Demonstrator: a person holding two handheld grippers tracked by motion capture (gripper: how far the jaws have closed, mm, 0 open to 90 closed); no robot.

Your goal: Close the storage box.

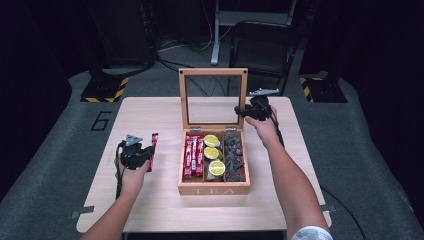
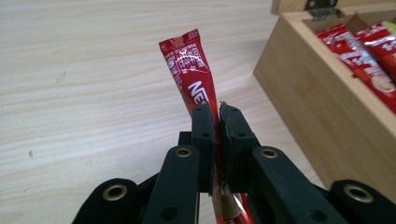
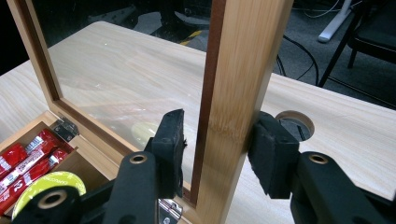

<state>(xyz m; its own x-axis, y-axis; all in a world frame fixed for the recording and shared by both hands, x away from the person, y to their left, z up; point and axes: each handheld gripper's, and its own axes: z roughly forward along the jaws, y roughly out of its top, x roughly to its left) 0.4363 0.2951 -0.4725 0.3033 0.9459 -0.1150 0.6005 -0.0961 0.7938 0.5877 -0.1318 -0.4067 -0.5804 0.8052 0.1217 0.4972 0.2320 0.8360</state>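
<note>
A wooden tea box point(image 1: 213, 190) stands open mid-table, its glass lid point(image 1: 214, 72) upright. In my left gripper view a red sachet point(image 2: 189, 74) sticks up from my left gripper point(image 2: 218, 116), which is shut on it just above the table, left of the box wall point(image 2: 317, 107). In the high view that left gripper point(image 1: 146, 152) holds the sachet point(image 1: 154, 142) left of the box. My right gripper point(image 3: 217, 140) straddles the lid's right frame post point(image 3: 238, 70); the right pad point(image 3: 268, 149) touches the wood and the left pad point(image 3: 172, 135) stands off it.
The box holds red sachets point(image 1: 194, 157) on the left, lime-coloured rounds point(image 1: 211, 152) in the middle and dark pieces point(image 1: 234, 155) on the right. A round cable hole point(image 3: 294, 122) lies in the table behind the lid. A folding chair point(image 1: 265, 45) stands beyond the table.
</note>
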